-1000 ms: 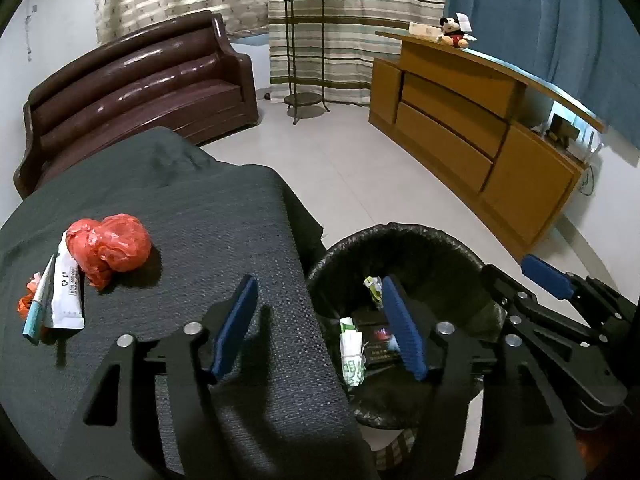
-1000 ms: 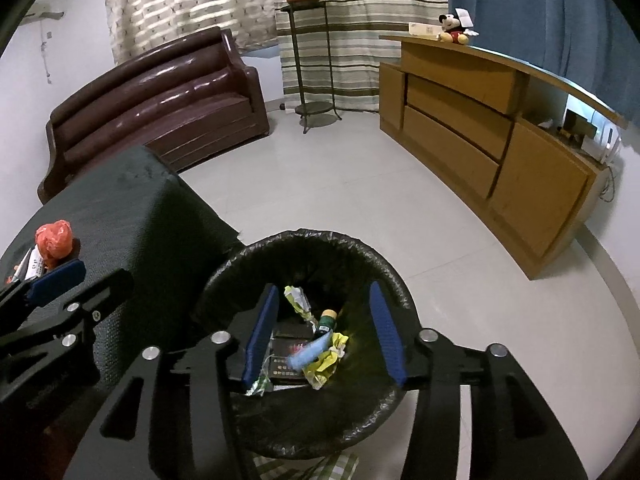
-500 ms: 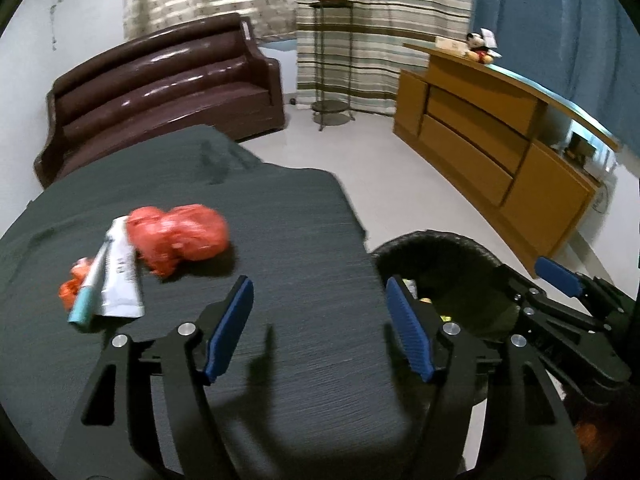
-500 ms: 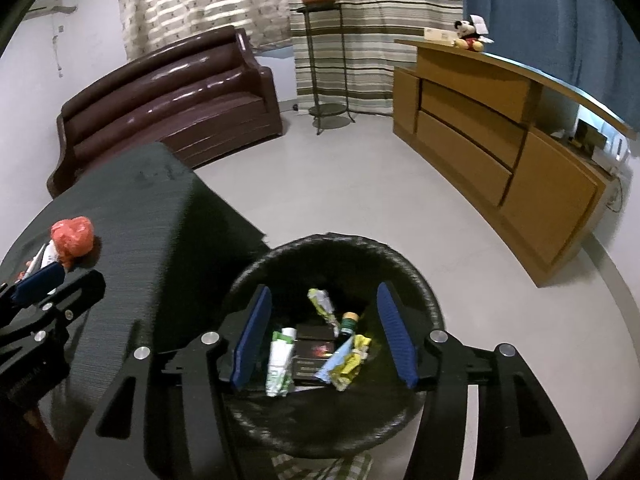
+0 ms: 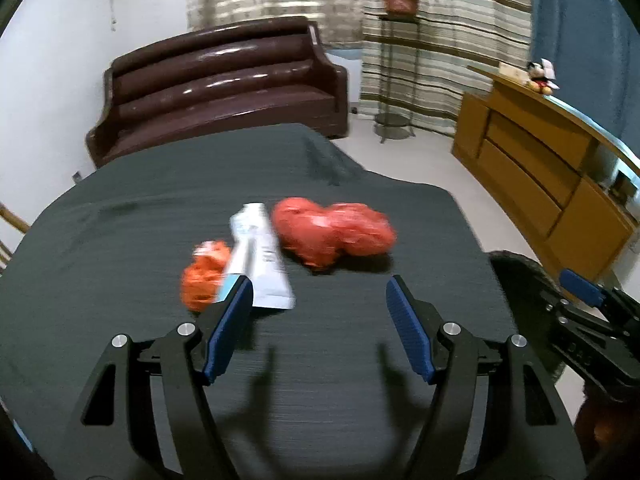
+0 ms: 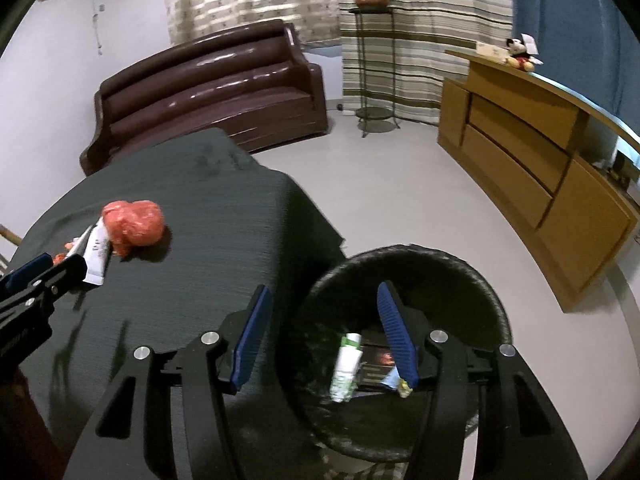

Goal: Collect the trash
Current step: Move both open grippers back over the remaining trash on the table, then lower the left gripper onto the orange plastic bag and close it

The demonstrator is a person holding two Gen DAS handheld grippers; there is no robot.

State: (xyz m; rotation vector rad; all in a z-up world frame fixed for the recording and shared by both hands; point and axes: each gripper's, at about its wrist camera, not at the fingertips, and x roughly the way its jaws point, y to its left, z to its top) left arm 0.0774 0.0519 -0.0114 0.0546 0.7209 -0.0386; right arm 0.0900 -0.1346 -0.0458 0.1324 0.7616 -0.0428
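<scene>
Both grippers are observed with jaws apart and nothing between the blue pads. Left gripper is held above the dark grey cloth-covered table, pointing towards the remaining trash; its jaws stand wide. Right gripper is positioned over the table's edge and the black-lined round trash bin; its jaws, which have just been opening, stand at a moderate width, with nothing held.

3 items of trash are noted on the table in the left wrist view, all slightly blurred. 1 crumpled red plastic bag lies just beyond the left gripper's open span. 1 flattened white tube lies beside it, apparently touching it. 1 small crumpled orange wrapper lies against the tube's other side, just beyond the left pad. A light blue slender item is partly visible beside the tube; its identity cannot be determined.

Inside the bin, a white and green tube, a dark flat packet and a blue and yellow wrapper are recorded, the last partly hidden behind the right pad.

In the background, a brown leather sofa, a wooden sideboard and a potted plant on a metal stand are noted.
</scene>
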